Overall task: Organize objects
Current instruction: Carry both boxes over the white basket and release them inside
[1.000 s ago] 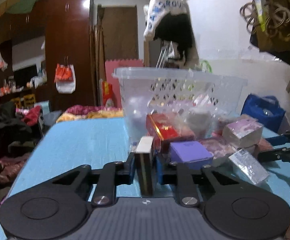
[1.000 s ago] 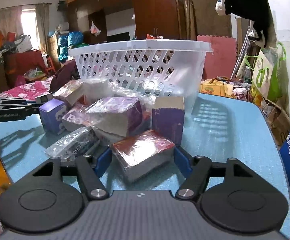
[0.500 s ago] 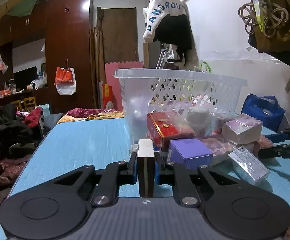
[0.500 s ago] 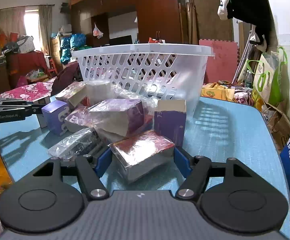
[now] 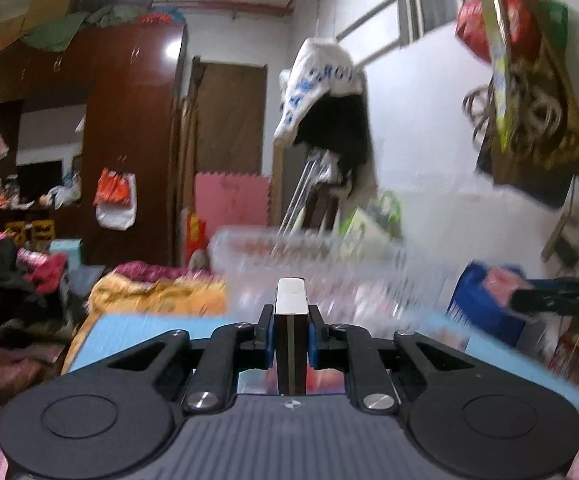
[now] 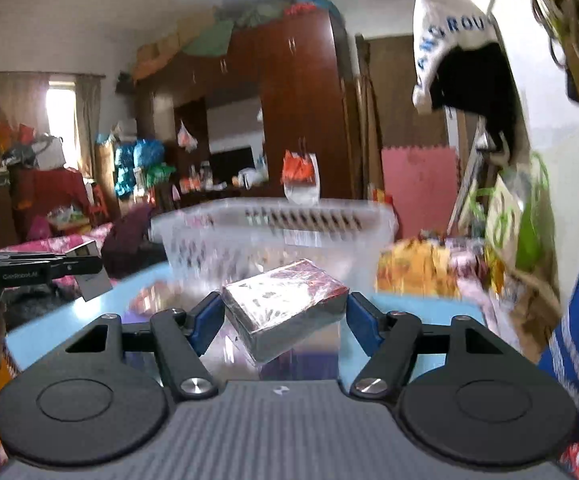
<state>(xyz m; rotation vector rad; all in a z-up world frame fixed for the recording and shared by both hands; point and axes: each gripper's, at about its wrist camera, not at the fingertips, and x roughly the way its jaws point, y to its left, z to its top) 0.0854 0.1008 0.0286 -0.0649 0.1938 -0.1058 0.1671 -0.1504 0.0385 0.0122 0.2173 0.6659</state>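
My left gripper [image 5: 290, 326] is shut on a thin dark box with a white top [image 5: 290, 320], held upright above the blue table [image 5: 137, 332]. My right gripper [image 6: 285, 312] is shut on a red, plastic-wrapped box [image 6: 285, 308], lifted and tilted. A clear plastic laundry basket [image 6: 273, 236] stands just beyond both, blurred in the left wrist view [image 5: 309, 256]. The left gripper with its box [image 6: 85, 270] shows at the left of the right wrist view. The right gripper's dark fingers [image 5: 561, 300] show at the right edge of the left wrist view.
More wrapped boxes lie blurred on the table [image 6: 89, 312] in front of the basket. A dark wardrobe [image 5: 129, 140], clothes piles [image 5: 21, 280] and a blue bag [image 6: 577, 344] surround the table. A garment [image 5: 325, 100] hangs above the basket's far side.
Both grippers have risen with their boxes, and the pile of boxes has dropped out of sight below. The basket's rim now sits lower in both views.
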